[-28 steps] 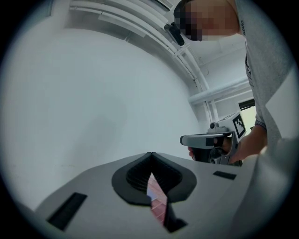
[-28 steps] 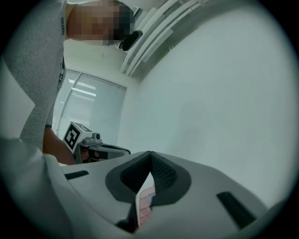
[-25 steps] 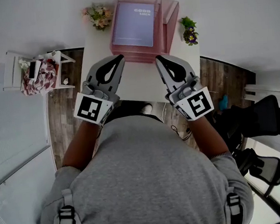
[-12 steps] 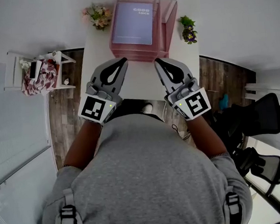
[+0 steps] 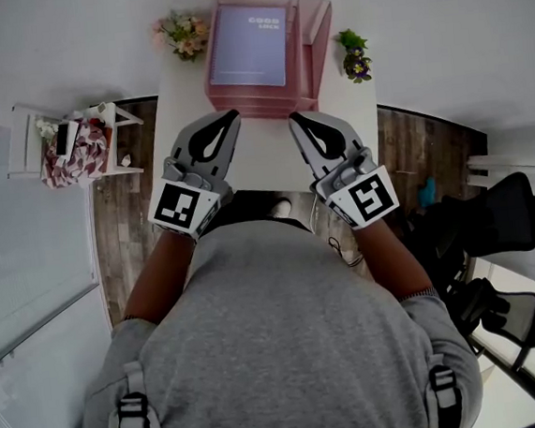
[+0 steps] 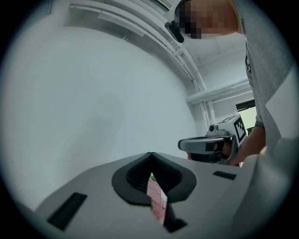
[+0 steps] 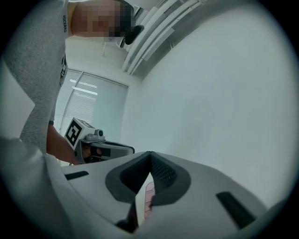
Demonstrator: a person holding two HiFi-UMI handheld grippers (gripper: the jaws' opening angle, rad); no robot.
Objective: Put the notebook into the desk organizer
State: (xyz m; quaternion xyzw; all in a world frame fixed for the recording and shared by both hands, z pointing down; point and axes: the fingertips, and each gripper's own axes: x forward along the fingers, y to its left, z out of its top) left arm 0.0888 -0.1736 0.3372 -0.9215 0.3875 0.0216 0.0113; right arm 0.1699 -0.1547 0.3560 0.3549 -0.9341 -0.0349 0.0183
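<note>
Lavender spiral-bound notebook (image 5: 249,46) already lies flat in the pink translucent plastic desk organizer (image 5: 316,55) at the white table's (image 5: 262,154) far end. Both the left gripper (image 5: 233,117) and right gripper (image 5: 293,119) hover short of it, jaws together, empty. Best withdraw level without nudging the organizer.

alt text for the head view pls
A purple notebook lies in a pink desk organizer on a white table, between two small plants; nearer, a person holds the left gripper and right gripper over the table, jaws shut and empty.
</note>
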